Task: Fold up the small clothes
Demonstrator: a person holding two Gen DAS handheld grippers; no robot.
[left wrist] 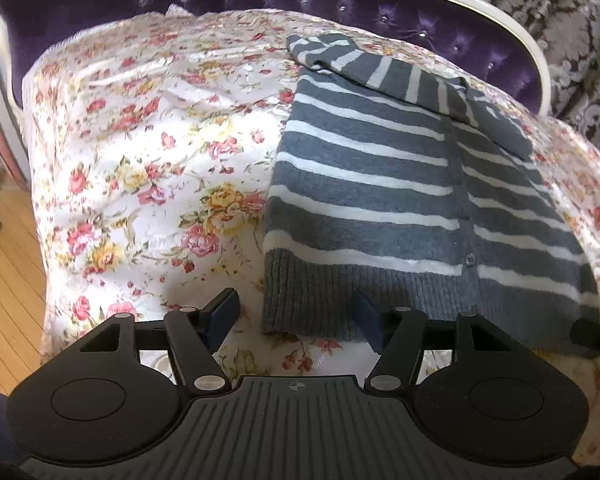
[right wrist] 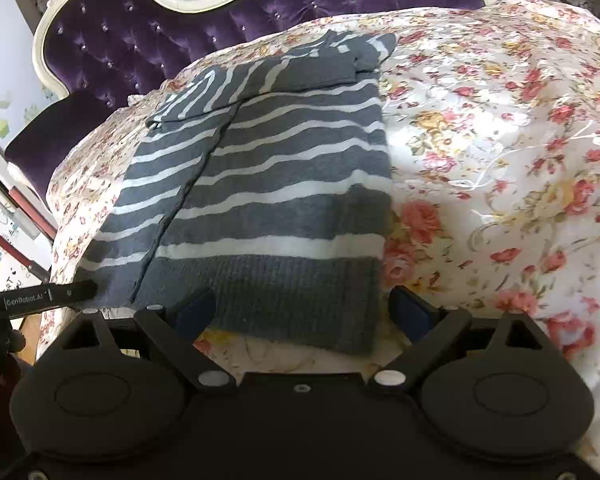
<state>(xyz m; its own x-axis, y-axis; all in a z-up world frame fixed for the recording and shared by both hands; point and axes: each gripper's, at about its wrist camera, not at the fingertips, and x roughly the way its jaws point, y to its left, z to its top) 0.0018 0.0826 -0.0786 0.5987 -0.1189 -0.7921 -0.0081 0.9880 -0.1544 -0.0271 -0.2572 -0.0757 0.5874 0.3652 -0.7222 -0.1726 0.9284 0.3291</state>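
Cardigan point(left wrist: 364, 184) right hem corner cut by frame edge; sofa back point(right wrist: 148, 28) partly hidden behind quilt point(right wrist: 500, 140).

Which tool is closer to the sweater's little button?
The left tool. The button sits on the striped sweater just beyond its right-hand finger; the right tool shows no button.

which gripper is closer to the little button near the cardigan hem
Left. The left gripper sits at the hem's left corner, the button just ahead to its right. The right gripper straddles the cardigan hem's right corner, across the placket.
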